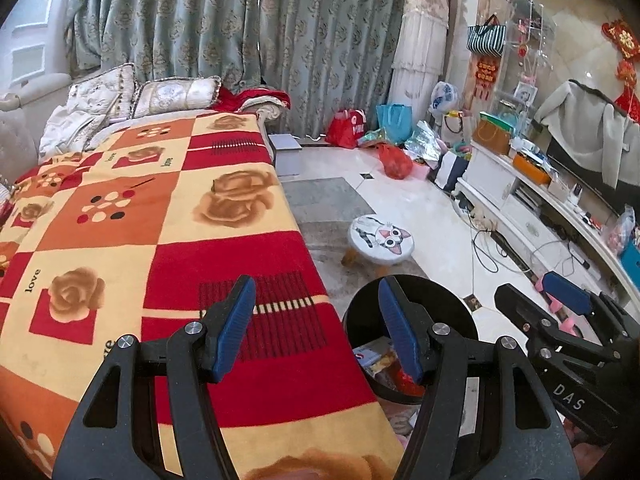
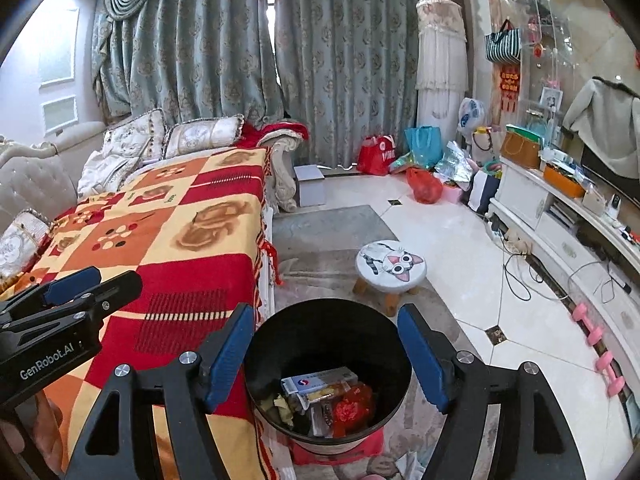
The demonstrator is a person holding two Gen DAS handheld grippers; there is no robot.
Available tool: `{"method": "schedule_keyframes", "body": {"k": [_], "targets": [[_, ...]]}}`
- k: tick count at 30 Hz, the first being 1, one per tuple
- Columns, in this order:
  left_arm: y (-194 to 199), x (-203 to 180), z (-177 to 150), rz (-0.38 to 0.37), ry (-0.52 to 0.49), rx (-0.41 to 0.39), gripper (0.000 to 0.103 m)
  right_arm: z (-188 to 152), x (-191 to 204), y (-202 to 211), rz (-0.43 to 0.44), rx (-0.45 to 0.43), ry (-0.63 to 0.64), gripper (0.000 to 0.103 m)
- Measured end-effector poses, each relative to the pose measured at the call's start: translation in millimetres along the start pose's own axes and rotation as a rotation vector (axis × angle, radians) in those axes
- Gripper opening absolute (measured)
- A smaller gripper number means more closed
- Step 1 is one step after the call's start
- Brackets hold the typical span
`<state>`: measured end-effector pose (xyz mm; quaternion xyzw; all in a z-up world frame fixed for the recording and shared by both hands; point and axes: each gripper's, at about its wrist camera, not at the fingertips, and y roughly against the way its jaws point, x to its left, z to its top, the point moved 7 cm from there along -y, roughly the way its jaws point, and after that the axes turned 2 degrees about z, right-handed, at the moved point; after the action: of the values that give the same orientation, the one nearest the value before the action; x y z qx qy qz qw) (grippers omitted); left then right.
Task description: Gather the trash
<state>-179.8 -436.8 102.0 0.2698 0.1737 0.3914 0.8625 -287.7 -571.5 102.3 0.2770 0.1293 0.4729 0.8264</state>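
Observation:
A black round trash bin stands on the floor beside the sofa; it holds several wrappers, a white and blue box and red trash. My right gripper is open and empty, right above the bin's mouth. My left gripper is open and empty, over the sofa's front edge, with the bin just to its right. The right gripper shows in the left wrist view. The left gripper shows in the right wrist view.
The sofa carries a red, orange and cream checked blanket and pillows. A small cat-face stool stands beyond the bin. Bags lie by the curtain. A white TV cabinet, cables and pink dumbbells line the right.

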Motion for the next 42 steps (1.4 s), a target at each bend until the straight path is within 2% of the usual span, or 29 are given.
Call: {"method": "schedule_keyframes", "body": {"k": [16, 42], "targets": [[8.4, 3.5, 0.4, 0.012, -0.013, -0.036, 0.063, 2.9, 3.1, 7.5, 0.005, -0.019, -0.021, 0.075], [6.7, -0.5, 2.8, 0.003, -0.026, -0.029, 0.063, 4.3, 3.6, 4.2, 0.007, 0.001, -0.017, 0.076]]}}
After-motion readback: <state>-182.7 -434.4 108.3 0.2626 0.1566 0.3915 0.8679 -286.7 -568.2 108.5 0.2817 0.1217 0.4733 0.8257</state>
